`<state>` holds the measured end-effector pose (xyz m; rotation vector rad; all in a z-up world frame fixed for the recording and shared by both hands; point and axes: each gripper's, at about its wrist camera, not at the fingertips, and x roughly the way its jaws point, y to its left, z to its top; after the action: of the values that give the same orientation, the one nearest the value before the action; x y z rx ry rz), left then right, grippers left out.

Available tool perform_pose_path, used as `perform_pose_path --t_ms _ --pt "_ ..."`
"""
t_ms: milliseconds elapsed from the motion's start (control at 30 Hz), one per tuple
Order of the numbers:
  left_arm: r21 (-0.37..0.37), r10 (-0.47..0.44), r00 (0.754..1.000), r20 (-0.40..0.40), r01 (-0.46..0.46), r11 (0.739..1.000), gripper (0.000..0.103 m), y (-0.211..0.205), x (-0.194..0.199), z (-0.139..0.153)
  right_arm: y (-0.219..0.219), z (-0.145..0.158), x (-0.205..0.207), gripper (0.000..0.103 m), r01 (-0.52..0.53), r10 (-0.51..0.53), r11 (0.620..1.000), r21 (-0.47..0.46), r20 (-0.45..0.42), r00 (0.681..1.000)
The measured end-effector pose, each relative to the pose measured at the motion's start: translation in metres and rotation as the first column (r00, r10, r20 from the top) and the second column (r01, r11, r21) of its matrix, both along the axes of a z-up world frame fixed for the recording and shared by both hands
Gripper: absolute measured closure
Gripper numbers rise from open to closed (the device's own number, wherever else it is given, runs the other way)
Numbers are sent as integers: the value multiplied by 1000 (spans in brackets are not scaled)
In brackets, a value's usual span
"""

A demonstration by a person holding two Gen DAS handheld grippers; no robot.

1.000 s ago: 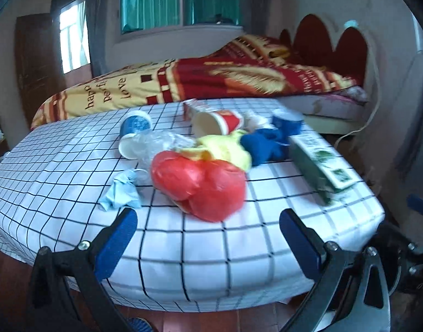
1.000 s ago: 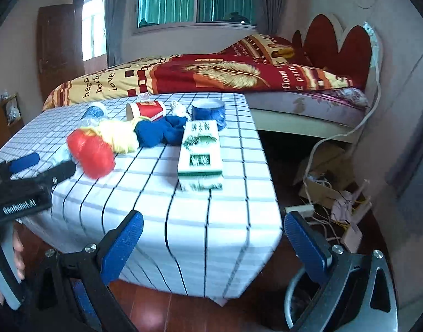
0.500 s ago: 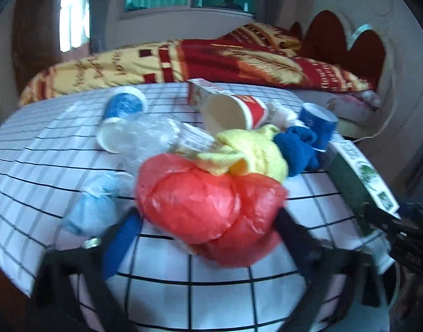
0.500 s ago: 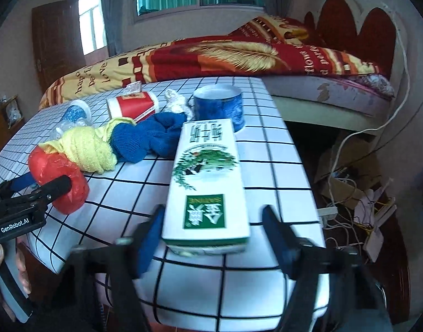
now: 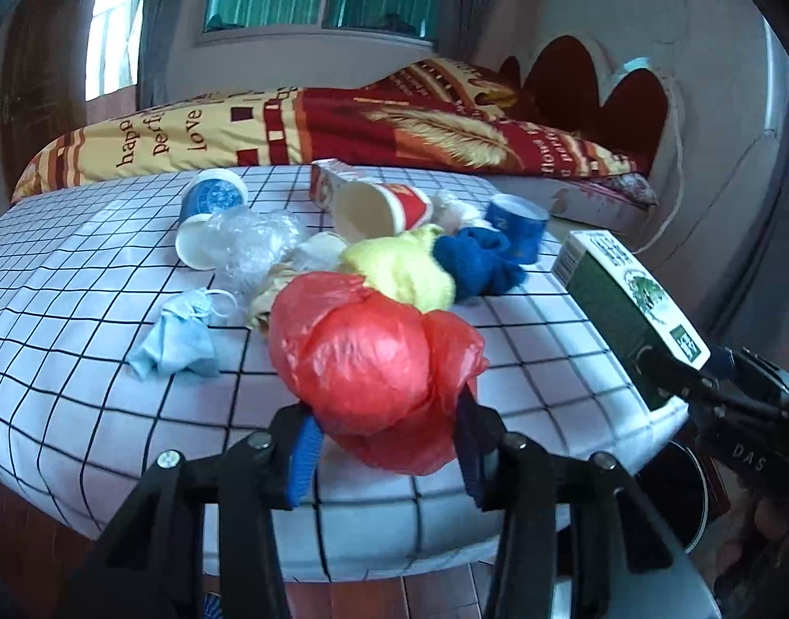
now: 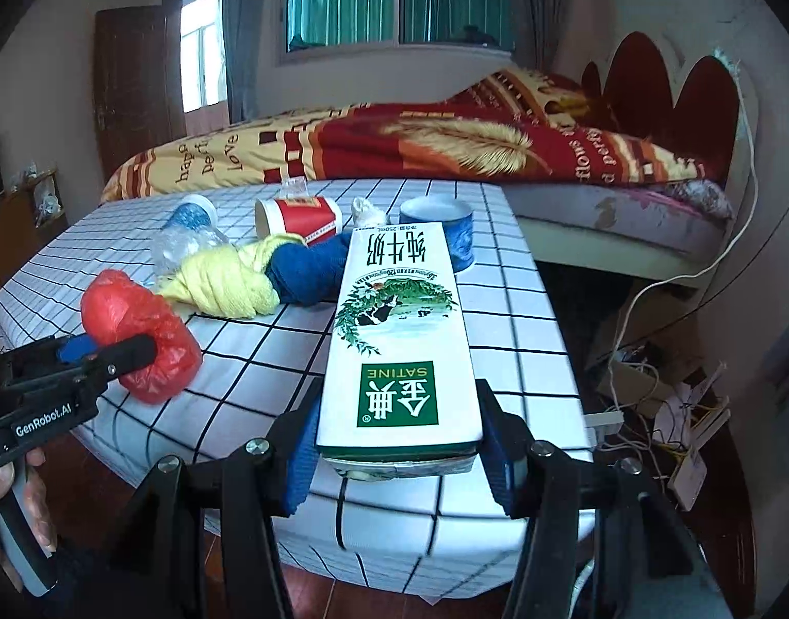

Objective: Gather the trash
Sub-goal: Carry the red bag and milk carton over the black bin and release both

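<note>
My left gripper [image 5: 387,441] is shut on a crumpled red plastic bag [image 5: 368,361] at the near edge of the checked table [image 5: 59,340]. My right gripper [image 6: 397,456] is shut on the near end of a white and green milk carton [image 6: 402,340], which shows at the right in the left wrist view [image 5: 626,304]. The red bag [image 6: 136,335] and left gripper [image 6: 100,353] show at the left in the right wrist view. Behind lie yellow cloth [image 5: 405,268], blue cloth [image 5: 477,258], a red paper cup [image 5: 379,204], blue cups [image 5: 211,196] and a face mask [image 5: 175,335].
A crumpled clear plastic bottle [image 5: 250,242] lies among the trash. A bed with a red and yellow blanket [image 5: 343,124] stands behind the table. Cables and boxes [image 6: 647,376] lie on the floor to the right. A dark round bin [image 5: 673,490] sits below the table's right corner.
Both grippers moved forward to the table and closed: the left on the red bag, the right on the milk carton.
</note>
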<state>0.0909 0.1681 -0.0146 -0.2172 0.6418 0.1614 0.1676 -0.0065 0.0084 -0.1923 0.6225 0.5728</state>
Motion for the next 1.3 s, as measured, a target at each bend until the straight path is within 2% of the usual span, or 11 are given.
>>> perform_pose_path --t_ms 300,533,667,867,1100,1200,1300 --pt "19 -118 992 39 118 993 56 -43 -5 17 -74 22 -30 47 86 -87 996 22 34 996" --pt "15 -260 964 58 260 966 56 -100 7 21 -153 22 -38 47 238 -239 971 24 40 970" --pt "17 -368 928 53 367 930 56 -143 16 20 -199 11 -42 47 332 -332 943 25 10 943" --pt "10 -517 855 30 517 856 56 -212 22 11 -253 -10 -55 47 412 -412 911 -3 -22 911" --pt "2 -632 774 -45 633 774 56 -286 31 -16 -297 -47 -64 47 429 -432 902 -50 -78 898" --pt "-2 -647 758 -83 649 761 56 -305 40 -32 -311 -63 -62 47 425 -430 903 -71 -110 896" --pt "-30 -673 729 -124 675 737 56 -319 50 -51 -319 -78 -54 47 401 -412 911 -101 -138 901"
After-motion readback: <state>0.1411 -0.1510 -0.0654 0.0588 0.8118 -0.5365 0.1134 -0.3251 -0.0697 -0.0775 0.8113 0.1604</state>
